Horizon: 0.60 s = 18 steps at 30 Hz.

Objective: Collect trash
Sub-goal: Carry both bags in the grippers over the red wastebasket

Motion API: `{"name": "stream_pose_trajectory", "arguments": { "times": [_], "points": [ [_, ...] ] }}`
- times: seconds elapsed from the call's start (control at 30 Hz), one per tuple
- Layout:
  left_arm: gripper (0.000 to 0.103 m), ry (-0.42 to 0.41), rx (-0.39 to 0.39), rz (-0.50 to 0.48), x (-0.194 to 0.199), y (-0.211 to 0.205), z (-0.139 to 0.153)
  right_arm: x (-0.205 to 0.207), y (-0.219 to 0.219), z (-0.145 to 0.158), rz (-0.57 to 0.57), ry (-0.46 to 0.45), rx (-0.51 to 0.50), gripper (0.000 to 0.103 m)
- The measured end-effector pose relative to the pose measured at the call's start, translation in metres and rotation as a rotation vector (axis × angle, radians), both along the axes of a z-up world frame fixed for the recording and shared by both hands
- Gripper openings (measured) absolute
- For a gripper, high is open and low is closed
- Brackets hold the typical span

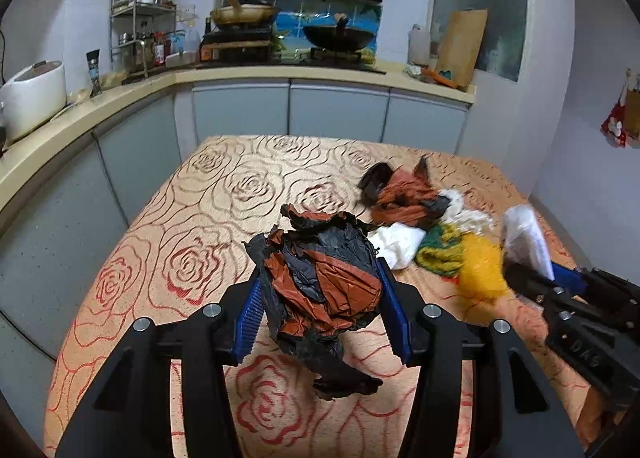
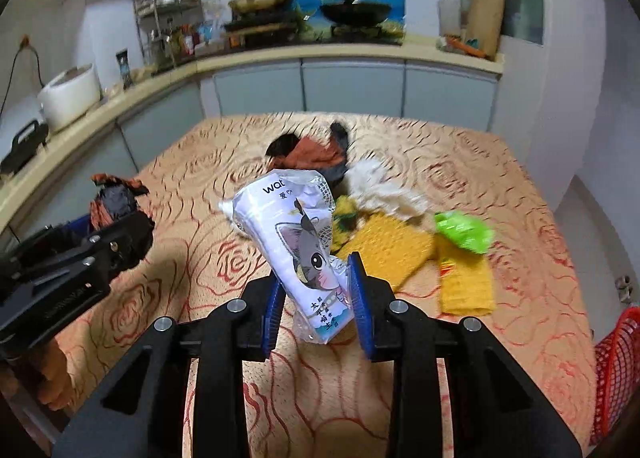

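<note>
My left gripper (image 1: 320,298) is shut on a crumpled black and rust-orange plastic bag (image 1: 324,282), held above the table. In the right wrist view that gripper (image 2: 116,234) shows at the left edge with the same bag (image 2: 114,197). My right gripper (image 2: 316,298) is shut on a white plastic wrapper with a cartoon cat (image 2: 296,234), lifted off the cloth. That wrapper (image 1: 524,238) also shows at the right of the left wrist view. More trash lies on the table: another orange and black bag (image 2: 316,151), white tissue (image 2: 384,189), a green wrapper (image 2: 464,232) and yellow wrappers (image 2: 464,282).
The table carries a peach cloth with rose outlines (image 1: 224,193). A red mesh basket (image 2: 618,370) stands past the table's right edge. A kitchen counter (image 1: 120,93) with a rice cooker (image 1: 34,95), a spice rack and a stove runs along the left and back.
</note>
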<state>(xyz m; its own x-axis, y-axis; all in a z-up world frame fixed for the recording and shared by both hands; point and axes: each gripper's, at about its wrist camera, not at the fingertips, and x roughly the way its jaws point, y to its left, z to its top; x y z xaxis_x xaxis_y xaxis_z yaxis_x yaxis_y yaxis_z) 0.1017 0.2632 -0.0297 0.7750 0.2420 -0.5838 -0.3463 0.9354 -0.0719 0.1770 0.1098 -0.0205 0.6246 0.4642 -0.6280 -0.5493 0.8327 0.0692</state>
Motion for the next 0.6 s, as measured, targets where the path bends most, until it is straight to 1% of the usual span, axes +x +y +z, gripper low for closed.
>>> {"name": "stream_pose_trajectory", "arguments": {
  "times": [0.17,0.3,0.5,0.6],
  "points": [
    [0.050,-0.031,0.008,-0.055,0.007,-0.023,0.014,-0.002,-0.032,0.020,-0.065,-0.041,0.029,0.030],
    [0.050,-0.053,0.022,-0.113,0.015,-0.048,0.025,-0.001,-0.061,0.030,-0.125,-0.062,0.043,0.030],
    [0.050,-0.090,0.031,-0.210,0.029,-0.091,0.038,0.002,-0.111,0.040,-0.234,-0.089,0.054,0.030],
    [0.050,-0.101,0.039,-0.273,0.039,-0.121,0.041,0.004,-0.140,0.044,-0.298,-0.100,0.059,0.030]
  ]
}}
